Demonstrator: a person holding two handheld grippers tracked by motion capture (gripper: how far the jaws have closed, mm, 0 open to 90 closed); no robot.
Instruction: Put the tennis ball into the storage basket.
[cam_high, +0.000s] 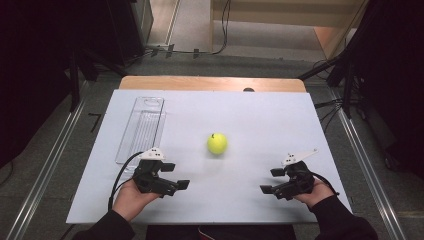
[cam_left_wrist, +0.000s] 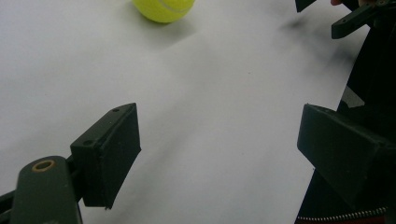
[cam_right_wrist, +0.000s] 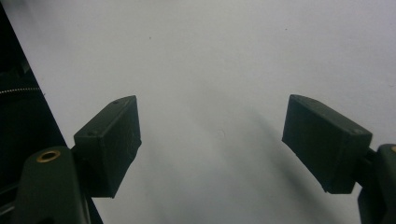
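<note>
Yellow ball (cam_high: 217, 143) sits ahead, between my left gripper (cam_high: 176, 176) and right gripper (cam_high: 268, 181); both released, holding nothing. Risk: one jaw nudging it first, so it rolls away.

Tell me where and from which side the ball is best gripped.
Probably across the widest middle of the tennis ball, coming from its near side. It is round, so off-centre pads could slip, and it stands free on the table, between the tray and the far edge.
</note>
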